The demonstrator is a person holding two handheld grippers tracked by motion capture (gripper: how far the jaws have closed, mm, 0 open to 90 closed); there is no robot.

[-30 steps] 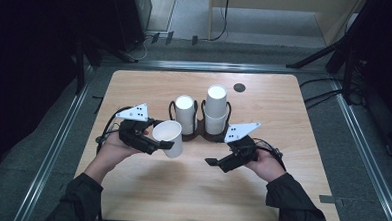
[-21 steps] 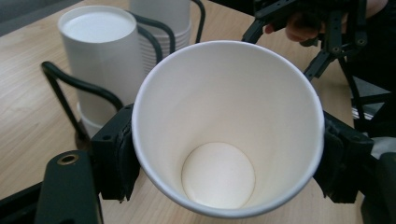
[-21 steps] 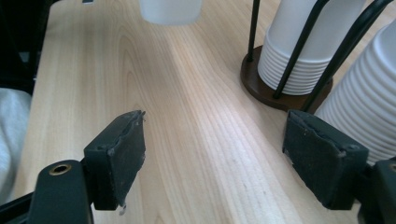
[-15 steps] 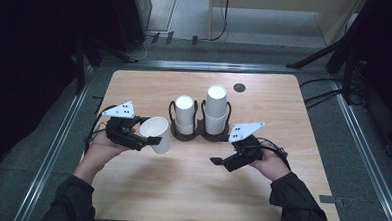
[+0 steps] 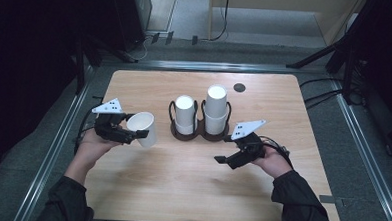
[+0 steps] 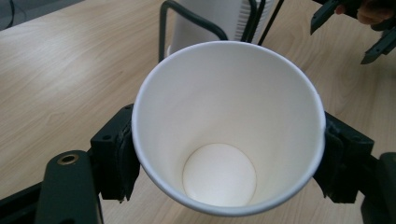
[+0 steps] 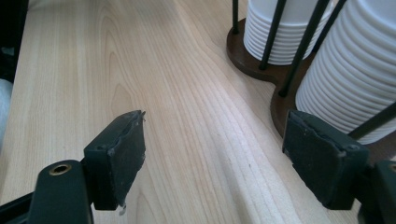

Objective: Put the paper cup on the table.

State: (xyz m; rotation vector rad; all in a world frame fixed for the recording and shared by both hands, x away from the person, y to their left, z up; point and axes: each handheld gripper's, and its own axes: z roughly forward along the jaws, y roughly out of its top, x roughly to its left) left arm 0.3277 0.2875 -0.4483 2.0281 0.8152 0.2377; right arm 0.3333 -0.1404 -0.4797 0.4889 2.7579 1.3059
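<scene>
**Inspector:** High view first. What was recorded?

**Assistant:** At the left middle of the frame the left claw (image 5: 135,134) gripped a white paper cup (image 5: 144,128), clear of the tabletop (image 5: 180,190), its long axis tilted with the mouth toward the upper left. The cup holder (image 5: 199,134) with two cup stacks stood at frame centre, to the cup's right. The right claw (image 5: 223,160) sat lower right of centre, jaws apart and empty. The left hand was the nearer to the cup. Dark floor and metal rails surrounded the tabletop.

**Inspector:** Left gripper view?

**Assistant:** The cup (image 6: 229,126) sat at mid-frame, mouth to the camera, pads pressed on both sides of the rim. It was empty.

**Inspector:** Right gripper view?

**Assistant:** Pads stood wide apart over bare wood grain; the stacks (image 7: 355,70) rose at upper right.
</scene>
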